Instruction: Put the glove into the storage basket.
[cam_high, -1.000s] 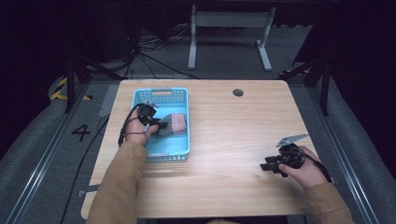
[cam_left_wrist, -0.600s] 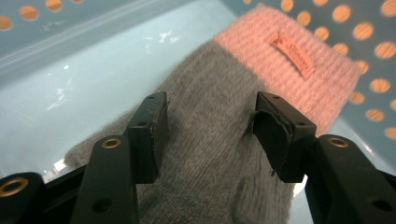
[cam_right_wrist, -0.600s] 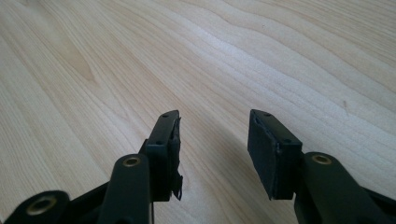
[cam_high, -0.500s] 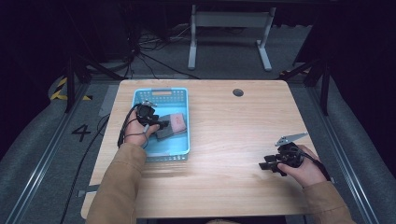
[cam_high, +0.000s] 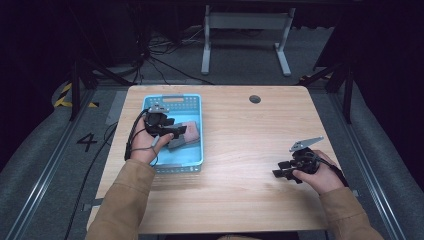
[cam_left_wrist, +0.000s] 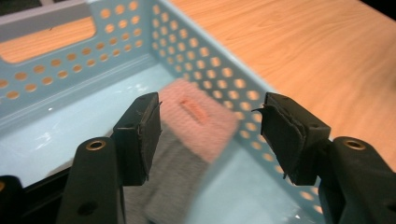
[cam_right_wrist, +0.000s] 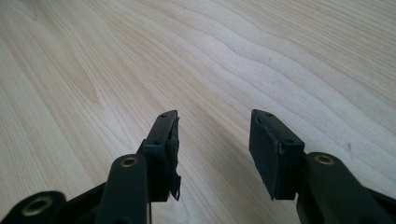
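The pink and grey cloth (cam_left_wrist: 187, 140) lies just below and ahead of my left claw (cam_left_wrist: 210, 135), on the floor of the light blue basket (cam_left_wrist: 60, 70). My left jaws have just been opening and stand wide, their pads clear of the cloth, which shows between them, a little blurred. Beyond the cloth rises the basket's perforated wall, and past that the bare wooden bench (cam_left_wrist: 303, 42). From above, my left claw (cam_high: 176, 131) hangs over the basket (cam_high: 172, 100), the cloth (cam_high: 190, 131) under its tips. Well apart, my right claw (cam_right_wrist: 212, 149) has just been opening too; it stands wide and holds nothing, low over the bench (cam_right_wrist: 233, 56).
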